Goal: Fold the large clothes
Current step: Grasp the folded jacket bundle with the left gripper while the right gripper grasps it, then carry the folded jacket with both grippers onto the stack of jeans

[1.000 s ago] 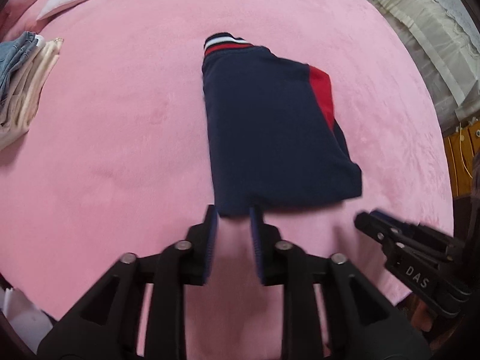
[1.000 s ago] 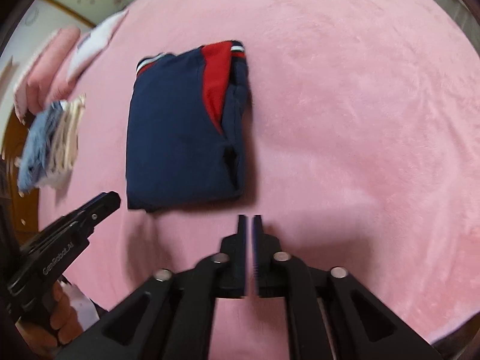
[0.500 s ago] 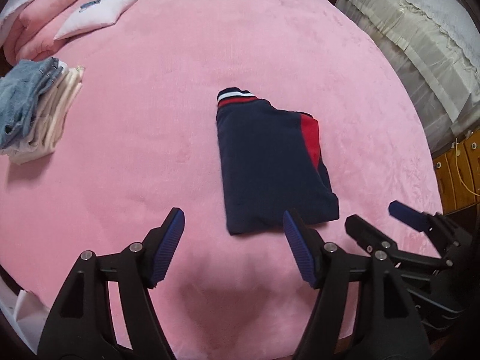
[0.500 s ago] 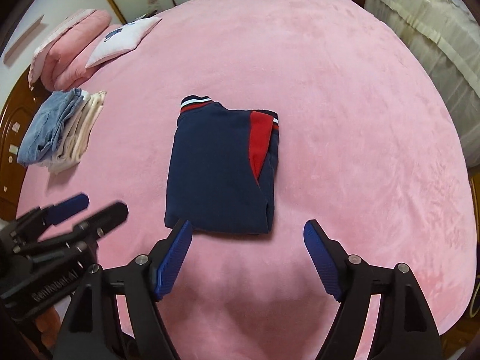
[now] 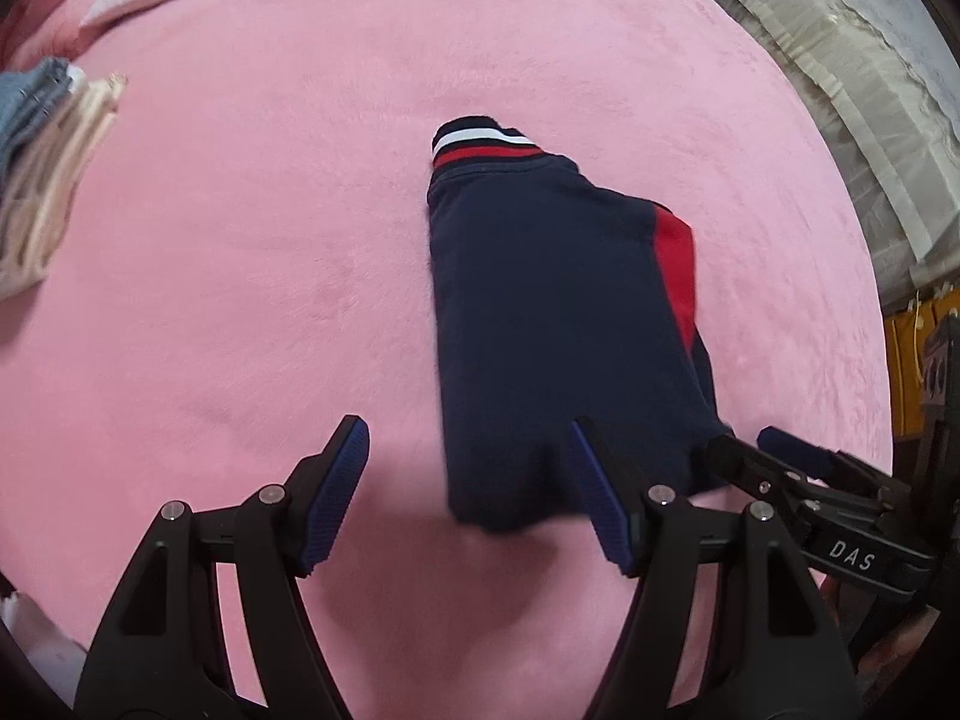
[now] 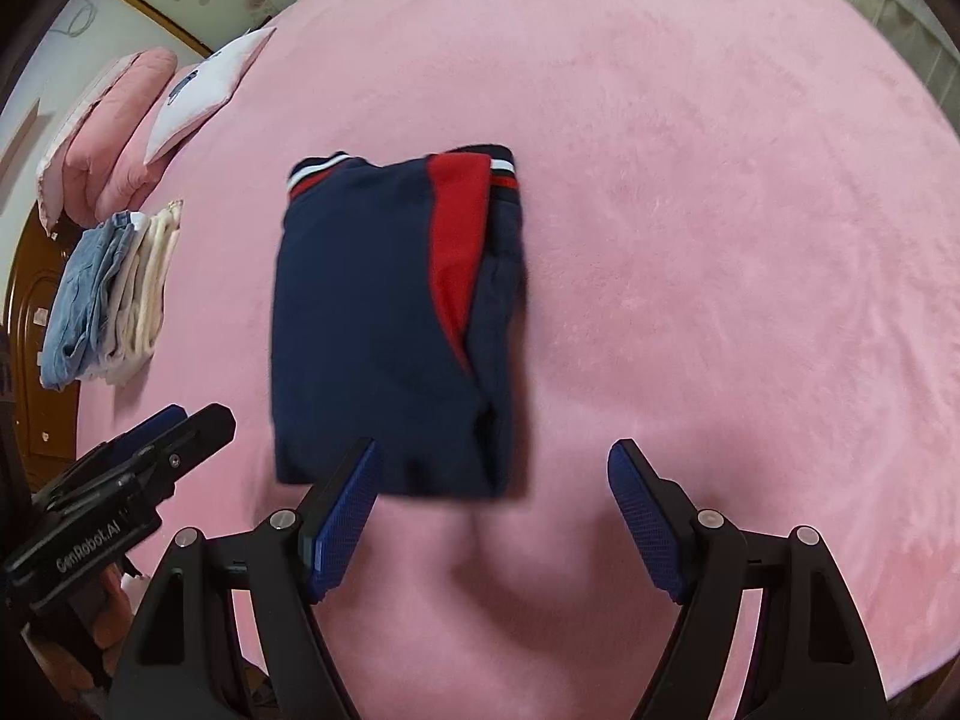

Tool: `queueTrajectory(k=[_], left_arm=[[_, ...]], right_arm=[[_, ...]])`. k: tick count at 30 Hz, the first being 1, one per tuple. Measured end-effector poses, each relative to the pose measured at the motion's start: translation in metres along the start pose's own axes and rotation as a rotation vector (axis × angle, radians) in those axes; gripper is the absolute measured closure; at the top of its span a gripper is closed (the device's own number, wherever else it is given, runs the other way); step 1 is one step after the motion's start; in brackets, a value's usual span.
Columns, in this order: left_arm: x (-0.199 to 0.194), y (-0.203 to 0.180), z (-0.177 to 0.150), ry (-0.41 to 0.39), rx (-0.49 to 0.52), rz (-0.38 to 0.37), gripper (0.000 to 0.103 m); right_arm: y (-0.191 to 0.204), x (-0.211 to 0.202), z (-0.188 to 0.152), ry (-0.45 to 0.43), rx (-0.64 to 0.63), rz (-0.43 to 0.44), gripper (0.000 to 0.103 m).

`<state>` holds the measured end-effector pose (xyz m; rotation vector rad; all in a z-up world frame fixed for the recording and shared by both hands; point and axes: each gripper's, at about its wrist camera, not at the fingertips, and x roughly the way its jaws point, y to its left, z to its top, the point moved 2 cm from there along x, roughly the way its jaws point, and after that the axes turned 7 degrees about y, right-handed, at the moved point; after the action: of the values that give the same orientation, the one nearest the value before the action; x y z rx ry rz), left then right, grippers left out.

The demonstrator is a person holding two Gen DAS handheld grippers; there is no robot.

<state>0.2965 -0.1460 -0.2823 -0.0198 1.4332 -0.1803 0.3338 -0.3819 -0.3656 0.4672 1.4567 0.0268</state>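
Observation:
A folded navy garment [image 5: 552,312] with a red panel and a red-and-white striped band lies on the pink bed cover [image 5: 240,240]. My left gripper [image 5: 467,429] hovers open over its near left corner, and one finger overlaps the cloth's near edge. In the right wrist view the same garment [image 6: 372,312] has its near right corner between the wide-open fingers of my right gripper [image 6: 495,449]. Nothing is pinched by either gripper. Each gripper also shows in the other's view: the right gripper [image 5: 744,443] and the left gripper [image 6: 198,417].
A stack of folded clothes [image 6: 108,300], denim on top, sits at the bed's left side. Pink pillows [image 6: 114,138] and a white pillow [image 6: 204,90] lie at the far left. A cream bed skirt [image 5: 870,90] marks the right edge, and wooden furniture [image 6: 36,348] stands on the left.
Both grippers went from shut to wide open. They drew back from the garment, then came in close again over its near edge.

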Motion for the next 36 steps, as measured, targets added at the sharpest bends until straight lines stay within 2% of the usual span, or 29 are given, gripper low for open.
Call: queueTrajectory(k=[8,11,16,21,22,23,26,29,36], left_arm=[[0.043,0.013,0.027,0.049,-0.042,-0.063,0.037],[0.055,0.016,0.035,0.069,-0.043,-0.098,0.037],[0.071,0.018,0.046,0.083,-0.034,-0.168,0.037],[0.084,0.019,0.060,0.068,-0.065,-0.217,0.037],[0.085,0.017,0.063,0.058,-0.068,-0.204,0.039],[0.085,0.014,0.066,0.050,-0.063,-0.193,0.047],[0.086,0.001,0.068,0.046,-0.052,-0.144,0.054],[0.081,-0.007,0.069,0.035,-0.068,-0.123,0.061],[0.061,-0.028,0.064,-0.008,-0.059,-0.084,0.071]], right_arm=[[-0.024,0.047,0.041,0.053,0.068,0.200,0.024],[-0.028,0.061,0.052,0.081,0.078,0.245,0.024],[-0.031,0.076,0.063,0.090,0.076,0.367,0.025],[-0.024,0.083,0.067,0.108,0.058,0.424,0.027],[-0.024,0.083,0.065,0.108,0.054,0.437,0.030],[-0.023,0.083,0.066,0.112,0.052,0.454,0.032],[-0.020,0.086,0.065,0.131,0.059,0.489,0.041],[-0.013,0.084,0.065,0.120,0.034,0.466,0.044],[-0.015,0.066,0.056,0.080,0.052,0.504,0.058]])
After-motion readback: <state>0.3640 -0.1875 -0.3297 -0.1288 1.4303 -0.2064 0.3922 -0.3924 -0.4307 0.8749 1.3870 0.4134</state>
